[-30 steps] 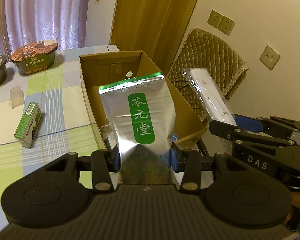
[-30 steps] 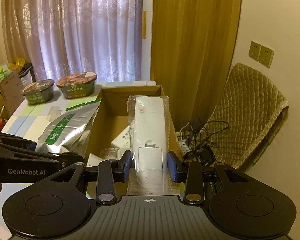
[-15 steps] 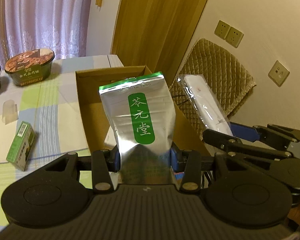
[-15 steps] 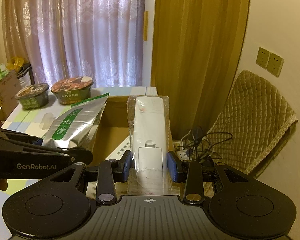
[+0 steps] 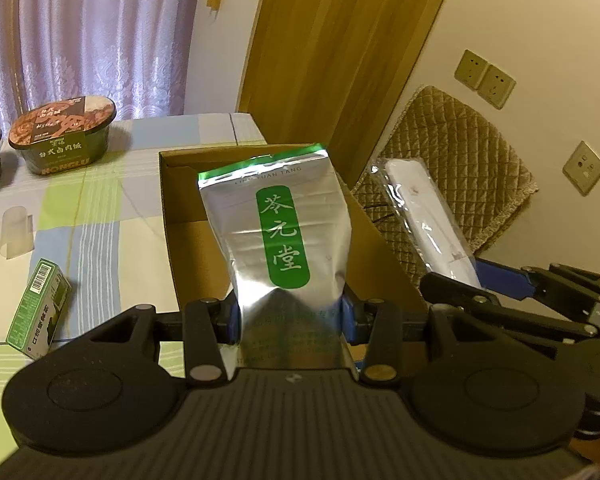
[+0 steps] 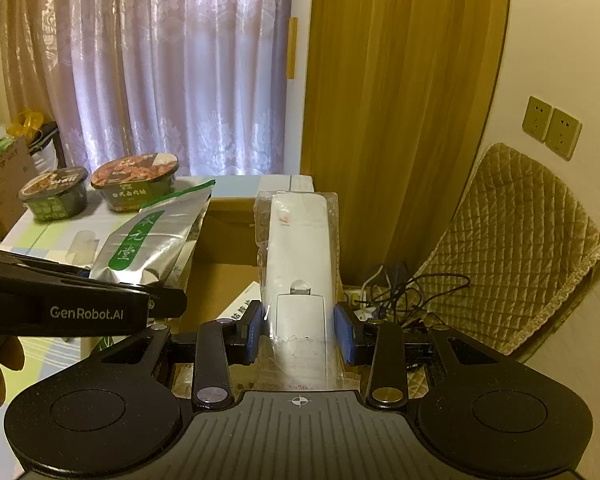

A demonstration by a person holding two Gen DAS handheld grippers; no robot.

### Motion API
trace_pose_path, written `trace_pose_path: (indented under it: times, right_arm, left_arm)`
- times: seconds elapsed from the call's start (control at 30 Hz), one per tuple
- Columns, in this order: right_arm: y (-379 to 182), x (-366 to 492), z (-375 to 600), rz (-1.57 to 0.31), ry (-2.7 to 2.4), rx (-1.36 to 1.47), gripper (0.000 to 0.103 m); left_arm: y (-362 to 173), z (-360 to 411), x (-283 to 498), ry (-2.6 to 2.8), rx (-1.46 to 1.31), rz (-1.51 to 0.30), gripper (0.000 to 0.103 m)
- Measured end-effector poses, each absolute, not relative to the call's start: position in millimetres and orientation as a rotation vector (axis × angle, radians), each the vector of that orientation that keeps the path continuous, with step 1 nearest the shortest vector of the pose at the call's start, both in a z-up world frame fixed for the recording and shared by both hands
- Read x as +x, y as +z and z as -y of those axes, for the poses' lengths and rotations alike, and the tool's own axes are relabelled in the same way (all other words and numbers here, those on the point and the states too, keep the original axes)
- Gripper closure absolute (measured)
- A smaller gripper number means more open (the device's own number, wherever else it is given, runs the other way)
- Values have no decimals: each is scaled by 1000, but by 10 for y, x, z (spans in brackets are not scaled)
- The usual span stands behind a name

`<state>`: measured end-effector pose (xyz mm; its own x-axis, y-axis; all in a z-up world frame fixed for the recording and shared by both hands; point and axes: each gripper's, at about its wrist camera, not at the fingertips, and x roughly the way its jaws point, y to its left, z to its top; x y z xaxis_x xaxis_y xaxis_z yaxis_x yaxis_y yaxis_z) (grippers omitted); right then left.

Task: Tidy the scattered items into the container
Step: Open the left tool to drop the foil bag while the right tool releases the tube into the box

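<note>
The left tongs grip a silver pouch by its lower end, upright above the cardboard box. The right tongs pinch a white remote in a plastic sleeve, also over the box. Both items look ready for dropping; next, each needs lowering inside before release. A small green carton waits on the worktop.

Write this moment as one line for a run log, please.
left: shut on silver pouch | right: shut on wrapped white remote | both above cardboard box | green carton on table
</note>
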<state>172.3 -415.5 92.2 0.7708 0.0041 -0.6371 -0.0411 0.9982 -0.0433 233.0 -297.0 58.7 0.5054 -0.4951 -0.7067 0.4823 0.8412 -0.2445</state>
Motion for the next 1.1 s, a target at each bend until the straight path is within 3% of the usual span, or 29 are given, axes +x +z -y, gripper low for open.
trace_pose_path:
  times: [0.33, 0.4, 1.1]
  right_arm:
    - [827, 1820, 4134, -706, 27, -56, 63]
    - [821, 1841, 4135, -709, 27, -57, 63]
    - [774, 1857, 4031, -720, 44, -69, 63]
  left_arm:
    - [518, 2988, 2539, -574, -9, -852, 59]
    - [504, 2987, 2566, -557, -7, -847, 37]
    - [385, 2755, 2485, -507, 22, -868, 37]
